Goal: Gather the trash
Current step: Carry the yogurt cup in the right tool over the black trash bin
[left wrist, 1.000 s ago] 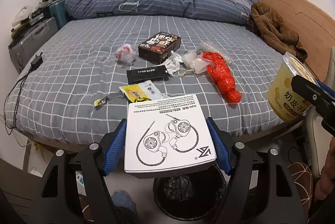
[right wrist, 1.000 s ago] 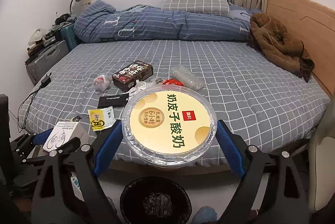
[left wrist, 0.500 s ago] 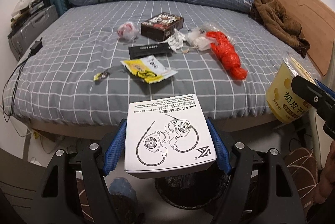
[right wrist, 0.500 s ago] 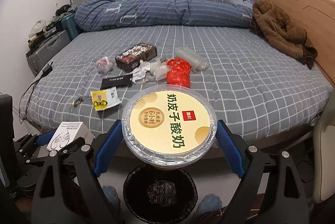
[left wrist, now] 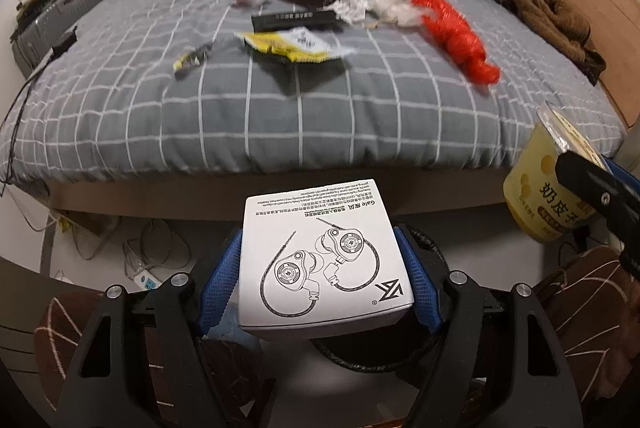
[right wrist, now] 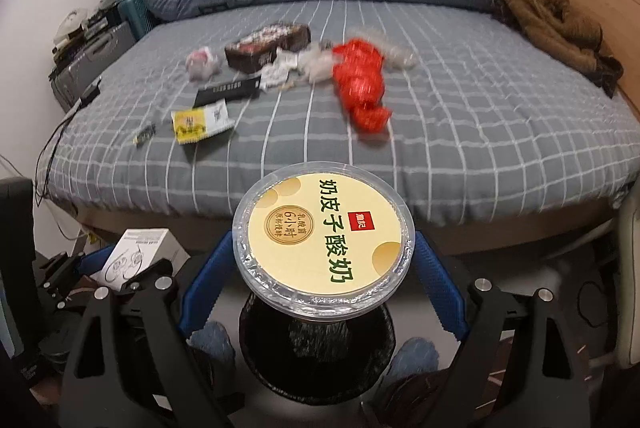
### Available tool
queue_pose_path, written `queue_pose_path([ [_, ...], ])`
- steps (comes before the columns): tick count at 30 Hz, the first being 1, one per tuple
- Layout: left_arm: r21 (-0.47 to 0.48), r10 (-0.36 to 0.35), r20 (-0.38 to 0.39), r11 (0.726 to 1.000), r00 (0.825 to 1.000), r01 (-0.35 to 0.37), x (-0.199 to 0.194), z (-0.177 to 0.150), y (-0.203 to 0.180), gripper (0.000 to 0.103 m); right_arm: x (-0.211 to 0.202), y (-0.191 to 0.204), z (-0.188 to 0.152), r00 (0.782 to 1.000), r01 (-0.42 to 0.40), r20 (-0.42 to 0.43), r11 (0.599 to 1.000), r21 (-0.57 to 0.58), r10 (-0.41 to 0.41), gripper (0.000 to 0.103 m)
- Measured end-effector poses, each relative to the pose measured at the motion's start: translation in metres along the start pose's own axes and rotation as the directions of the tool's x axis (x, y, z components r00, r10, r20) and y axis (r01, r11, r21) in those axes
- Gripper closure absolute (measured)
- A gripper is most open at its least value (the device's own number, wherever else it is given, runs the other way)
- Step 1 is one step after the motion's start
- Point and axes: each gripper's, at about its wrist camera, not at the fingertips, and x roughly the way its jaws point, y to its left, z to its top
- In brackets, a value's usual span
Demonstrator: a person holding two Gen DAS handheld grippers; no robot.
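Observation:
My left gripper (left wrist: 320, 268) is shut on a white earphone box (left wrist: 322, 254), held over the floor in front of the bed. The box also shows in the right wrist view (right wrist: 138, 254). My right gripper (right wrist: 320, 268) is shut on a yellow yogurt tub (right wrist: 323, 238), which also shows in the left wrist view (left wrist: 548, 183). A black trash bin (right wrist: 316, 352) stands on the floor right under the tub; its rim shows under the box (left wrist: 372, 356). Trash lies on the bed: a red plastic bag (right wrist: 360, 83), a yellow wrapper (right wrist: 200, 119), a black packet (right wrist: 230, 89), a dark box (right wrist: 268, 45).
The grey checked bed (right wrist: 480, 115) fills the view ahead, its edge close in front of both grippers. A brown jacket (right wrist: 552, 15) lies at its right by the wooden headboard. Suitcases (right wrist: 92, 63) stand at the left. Cables and a power strip (left wrist: 144, 280) lie on the floor.
Both grippers have tilted down and drawn back from the bed, still holding the box and the tub. The bed has risen in view and the bin now sits closer beneath them.

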Motion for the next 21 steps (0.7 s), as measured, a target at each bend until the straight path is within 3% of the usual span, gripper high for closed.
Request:
queue_pose_path([
  [10, -0.028, 0.003, -0.092, 1.0, 0.996, -0.006, 0.038, -0.019, 0.011, 0.031, 0.042, 0.003, -0.026, 0.995, 0.013, -0.095, 1.0, -0.016, -0.014, 0.019],
  [21, -0.068, 0.012, -0.181, 0.997, 0.983, -0.024, 0.079, -0.043, 0.032, 0.031, 0.098, 0.006, -0.057, 0.974, 0.009, -0.224, 0.999, -0.038, -0.017, 0.019],
])
